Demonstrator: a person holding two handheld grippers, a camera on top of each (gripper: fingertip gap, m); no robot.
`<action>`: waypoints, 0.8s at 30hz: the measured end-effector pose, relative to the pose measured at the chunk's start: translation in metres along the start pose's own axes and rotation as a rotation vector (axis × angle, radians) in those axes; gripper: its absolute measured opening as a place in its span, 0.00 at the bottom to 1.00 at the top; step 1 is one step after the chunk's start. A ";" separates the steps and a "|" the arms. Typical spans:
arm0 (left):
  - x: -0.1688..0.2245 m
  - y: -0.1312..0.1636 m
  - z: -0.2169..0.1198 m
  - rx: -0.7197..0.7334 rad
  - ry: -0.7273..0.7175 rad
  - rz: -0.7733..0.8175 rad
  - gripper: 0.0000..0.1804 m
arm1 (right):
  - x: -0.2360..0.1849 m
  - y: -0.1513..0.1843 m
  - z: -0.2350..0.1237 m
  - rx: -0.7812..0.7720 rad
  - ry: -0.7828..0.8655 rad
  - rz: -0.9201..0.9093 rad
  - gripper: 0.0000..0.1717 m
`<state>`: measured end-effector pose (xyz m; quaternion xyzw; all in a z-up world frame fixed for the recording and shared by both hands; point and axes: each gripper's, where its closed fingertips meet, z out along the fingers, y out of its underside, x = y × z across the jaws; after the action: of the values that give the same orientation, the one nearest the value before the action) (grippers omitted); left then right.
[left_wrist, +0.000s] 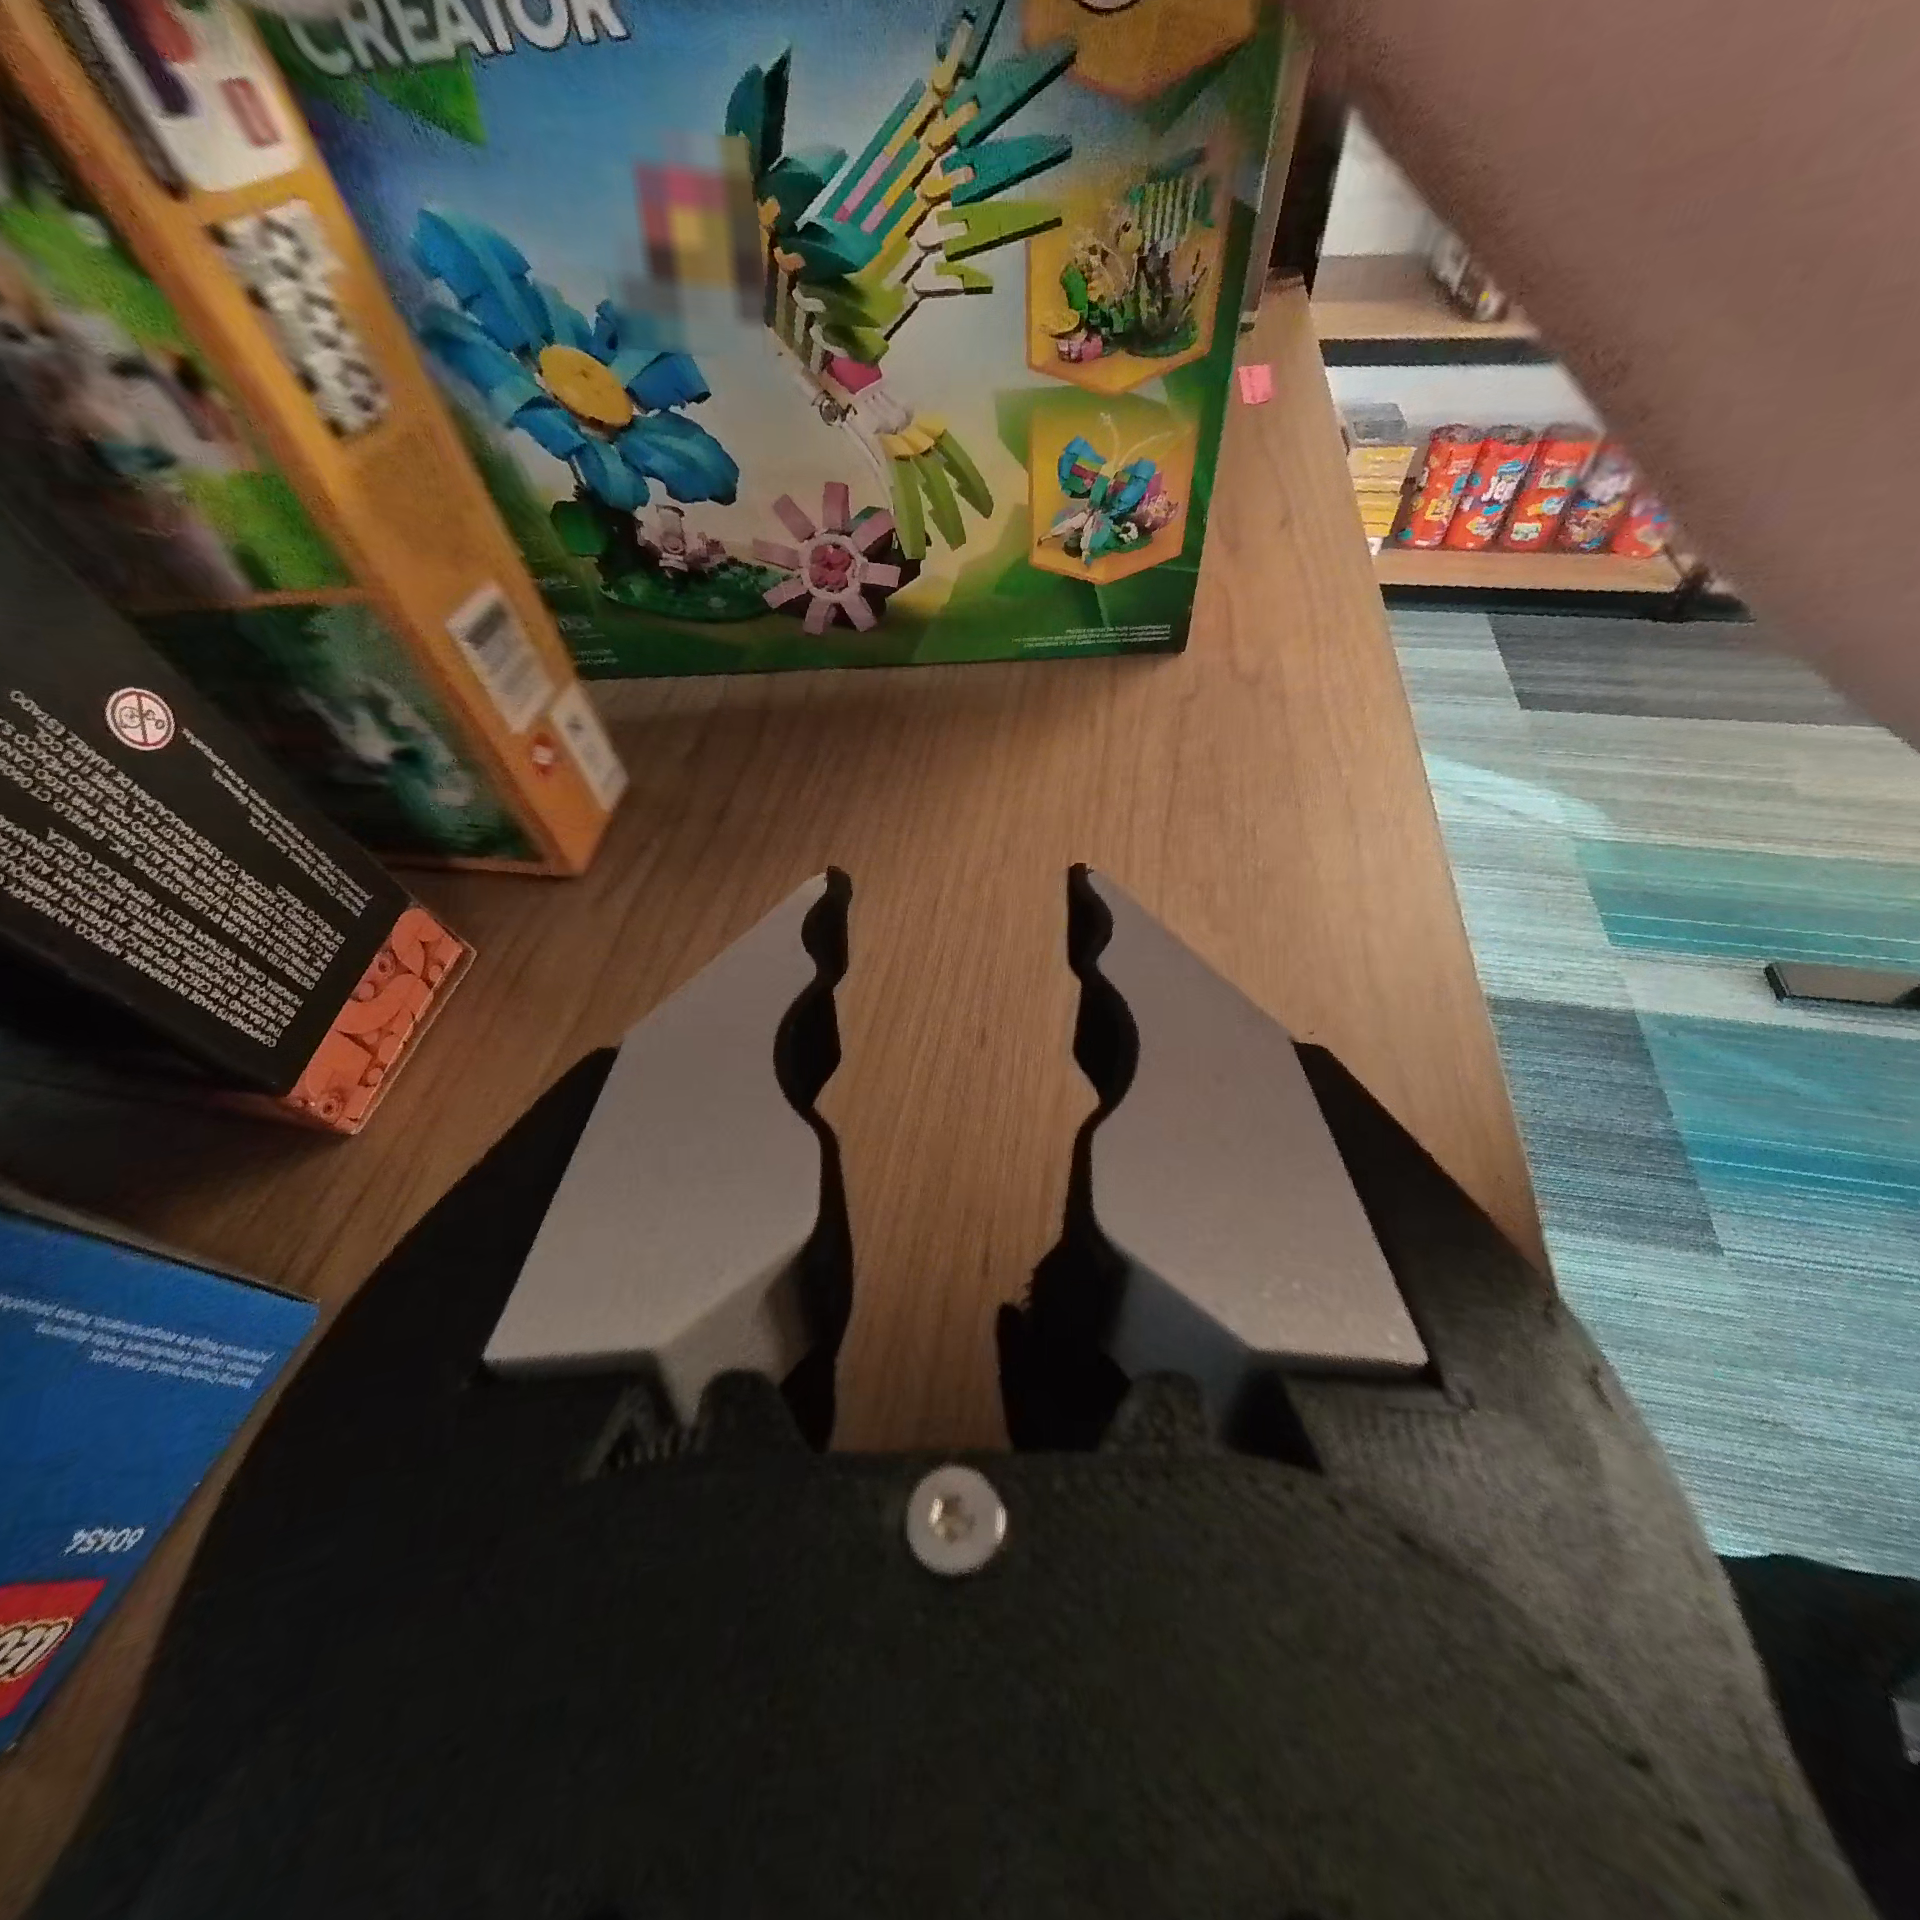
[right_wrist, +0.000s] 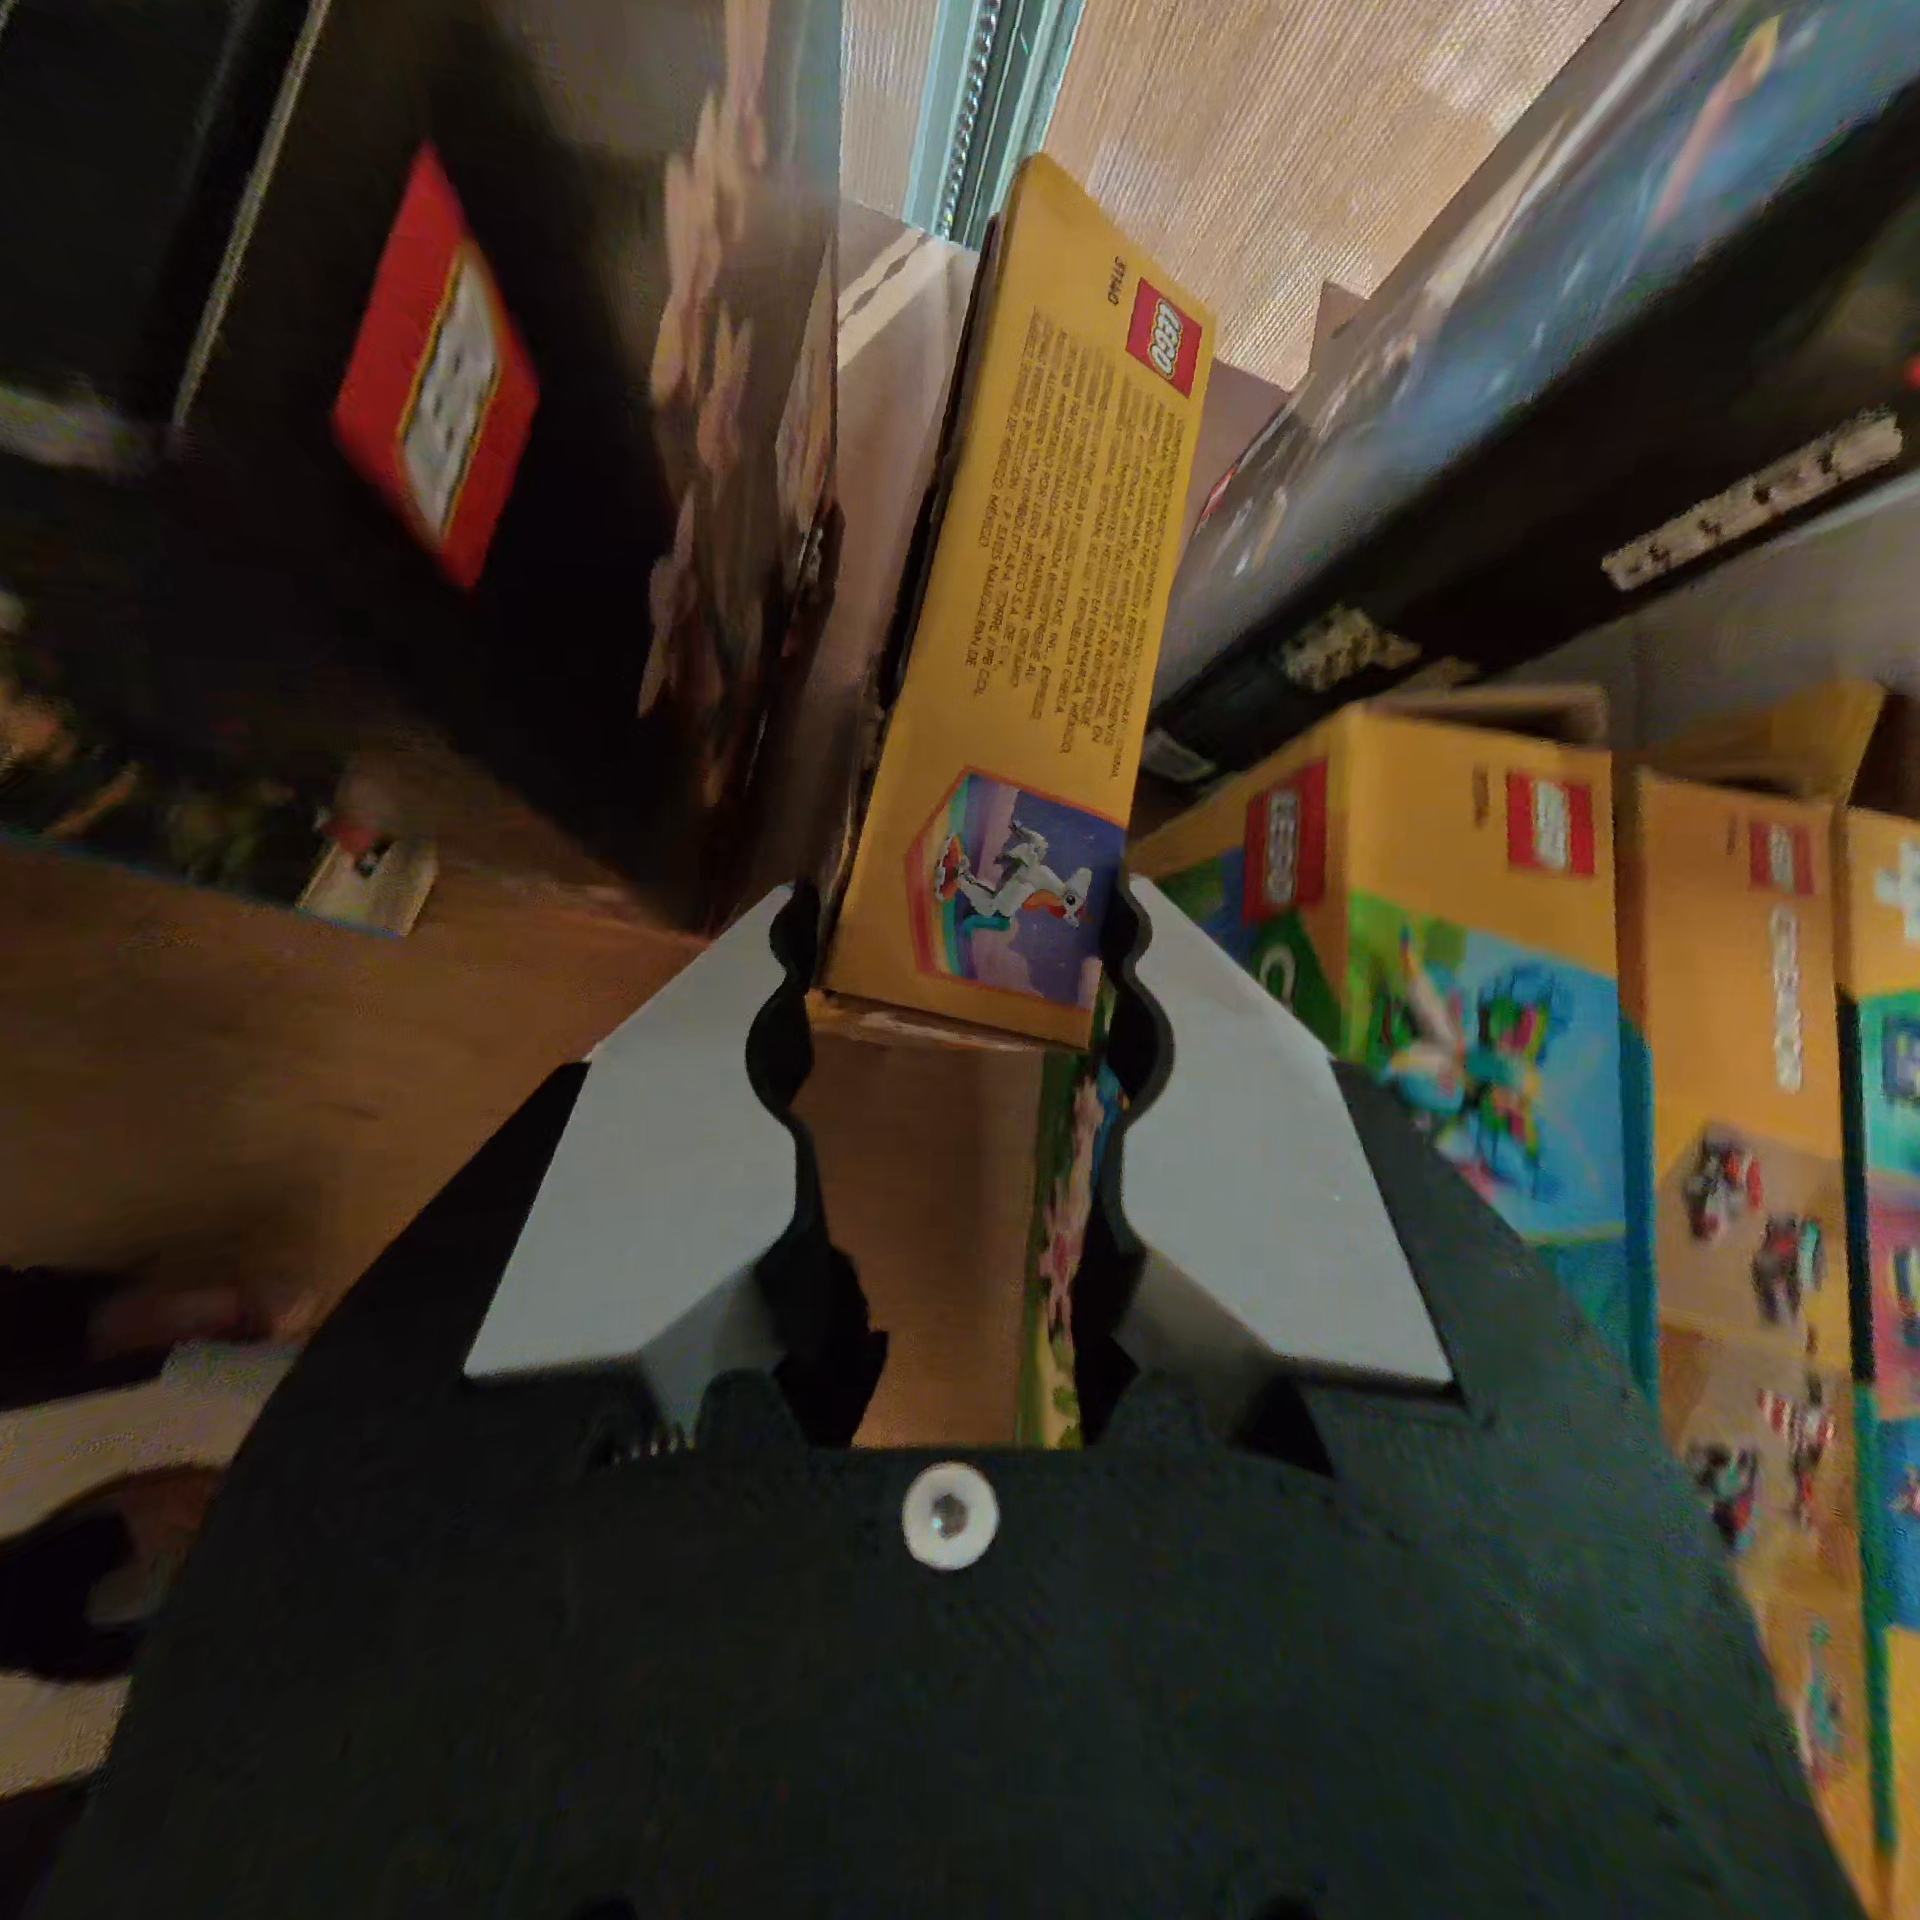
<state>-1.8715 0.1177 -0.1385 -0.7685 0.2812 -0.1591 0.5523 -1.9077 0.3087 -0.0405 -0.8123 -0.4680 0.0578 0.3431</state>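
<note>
The left gripper (left_wrist: 951, 883) hung low over a bare stretch of the light brown wooden shelf top (left_wrist: 1143, 831), its two grey fingers (left_wrist: 707, 1122) spread apart with nothing but wood grain between them, so it carried nothing. Nearest to it on the left leaned a black cardboard box with an orange patterned end (left_wrist: 208, 883), and a blue cardboard box (left_wrist: 114, 1455) lay at the near left corner. Farther off, a tall orange-edged toy box (left_wrist: 343, 499) stood on end, and behind it a large green and blue toy box printed with a brick-built bird and flower (left_wrist: 810, 343) stood upright facing out, probably for display. To the right the shelf ended above striped blue-grey carpet (left_wrist: 1683, 935), and a blurred arm (left_wrist: 1662, 260) crossed the upper right corner.

The right gripper (right_wrist: 961, 914) was clamped on a narrow yellow-orange cardboard box with a small rainbow picture on its side (right_wrist: 1029, 644). Both black pads (right_wrist: 790, 966) pressed its two broad faces near the lower end (a grip across the thin dimension, likely the only span the fingers could take). The box stood roughly upright, tilted slightly, between a dark box with pale flowers (right_wrist: 727, 520) on the left and a long dark box (right_wrist: 1507, 416) slanting on the right. A row of yellow toy boxes (right_wrist: 1558, 987) filled the near right.
</note>
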 end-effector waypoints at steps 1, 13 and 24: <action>0.000 -0.001 -0.001 0.004 -0.002 0.001 0.25 | -0.002 0.008 -0.007 0.015 0.000 0.005 0.32; -0.006 -0.053 -0.066 0.287 0.007 -0.297 0.38 | -0.057 0.086 -0.097 0.208 0.020 -0.111 0.31; 0.000 -0.059 -0.111 0.475 0.298 -0.918 0.63 | -0.163 0.107 -0.131 0.392 0.089 -0.481 0.31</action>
<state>-1.9184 0.0471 -0.0453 -0.6353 -0.0521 -0.5509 0.5387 -1.8667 0.0775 -0.0441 -0.5983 -0.6113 0.0287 0.5172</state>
